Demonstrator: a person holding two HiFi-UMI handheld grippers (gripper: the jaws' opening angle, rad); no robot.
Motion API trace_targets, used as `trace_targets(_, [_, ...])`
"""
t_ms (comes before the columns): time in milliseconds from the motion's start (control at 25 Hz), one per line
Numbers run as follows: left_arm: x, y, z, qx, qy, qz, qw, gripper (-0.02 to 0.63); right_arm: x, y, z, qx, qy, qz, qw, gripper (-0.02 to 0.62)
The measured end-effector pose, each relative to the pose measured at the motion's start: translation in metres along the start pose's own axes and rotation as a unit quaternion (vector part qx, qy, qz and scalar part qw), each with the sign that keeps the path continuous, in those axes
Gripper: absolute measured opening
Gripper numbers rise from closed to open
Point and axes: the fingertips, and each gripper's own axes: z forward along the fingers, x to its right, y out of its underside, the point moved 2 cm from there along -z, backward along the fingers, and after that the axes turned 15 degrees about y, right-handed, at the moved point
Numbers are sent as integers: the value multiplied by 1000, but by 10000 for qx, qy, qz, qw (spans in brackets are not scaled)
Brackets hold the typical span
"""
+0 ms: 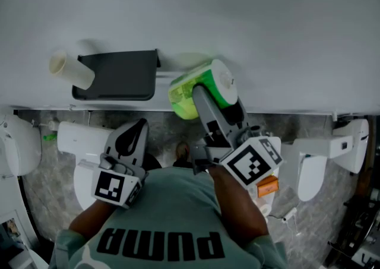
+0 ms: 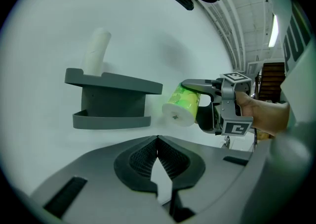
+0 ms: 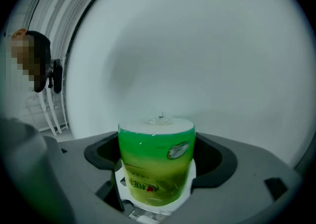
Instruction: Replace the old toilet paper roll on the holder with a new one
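1. While the right gripper (image 1: 209, 100) pinches it, the new toilet paper roll in shiny green and yellow plastic wrap (image 1: 189, 92) shows a flat white end with the wrap gathered at its centre. It hangs close to the plain white wall (image 1: 249, 12), just right of the holder and apart from it.
2. The dark grey plastic wall holder with a flat shelf top (image 1: 116, 75) carries the old roll, a bare pale cardboard tube (image 1: 68, 67), which pokes out past the holder's left end.
3. A strip of open wall lies between the wrapped roll (image 2: 181, 105) and the holder's right end (image 2: 143, 102). In the head view, white toilets (image 1: 80, 138) stand on a grey marbled floor (image 1: 56, 173).
4. In the right gripper view, the jaws stand spread to the roll's width, one on each side of the green wrap (image 3: 155, 161), clamping it.
5. The left gripper (image 1: 135, 132) is held low near the person's teal shirt (image 1: 172, 214), below the holder. Its jaws are pressed together at the tips (image 2: 157, 141), with nothing between them.
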Motion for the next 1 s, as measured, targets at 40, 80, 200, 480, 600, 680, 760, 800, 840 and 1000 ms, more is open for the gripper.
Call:
trace_targets(40, [-1,0,1,10,-2,-10,10000,3,2,2,3,-36,-15,108,9999,440])
trace_targets(80, [-2,0,1,34,-7,-40,10000,3,4,4,5,-75,-30,207,9998,440])
trace_targets(200, [-6,2,0,-38,-64,-109,9999,3,7,11,14,-186,-66,461,9987,440])
trace_targets(480, [-10,7,-4,-123,30,-177,9998,3,13,28,26,-259,-129,1020,9944,440])
trace_targets(600, [-11,12,-9,-279,89,-184,9994,3,13,39,29,-289,-149,1320,9907,440])
trace_targets(680, [-14,6,-11,-233,99,-174,9995,3,10,45,30,-292,-193,1487,9883,440])
trace_targets(760, [-17,2,-14,-246,98,-145,9995,3,8,50,30,-280,-216,1645,9858,440])
trace_targets(800, [-18,1,-16,-264,112,-122,9995,3,7,52,30,-270,-216,1731,9843,440])
trace_targets(840, [-19,0,-18,-283,129,-103,9995,3,7,54,30,-254,-208,1822,9827,440])
trace_targets(1000, [-25,-3,-25,-343,209,-50,9992,3,9,58,29,-99,-169,2103,9774,440])
